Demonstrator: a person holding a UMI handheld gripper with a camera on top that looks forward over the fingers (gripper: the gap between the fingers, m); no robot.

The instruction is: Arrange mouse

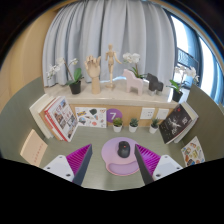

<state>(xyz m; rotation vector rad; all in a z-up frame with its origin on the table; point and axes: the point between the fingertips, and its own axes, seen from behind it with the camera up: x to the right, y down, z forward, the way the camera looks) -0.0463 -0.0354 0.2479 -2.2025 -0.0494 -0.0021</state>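
A dark grey mouse point(124, 149) lies on a round pale purple mouse mat point(123, 156) on the grey-green desk. My gripper point(111, 163) is above the desk with its fingers wide apart. The mouse and mat lie between the two fingers, closer to the right one, with gaps at both sides. The left finger's magenta pad point(73, 160) and the right finger's pad point(148, 158) touch nothing.
A white shelf point(120, 100) at the back carries potted plants point(74, 78), a wooden hand, a wooden figure and a white unicorn point(131, 75). Below stand books point(58, 118), cards and small plants point(133, 125). Picture cards point(177, 124) lie to the right, a curtain hangs behind.
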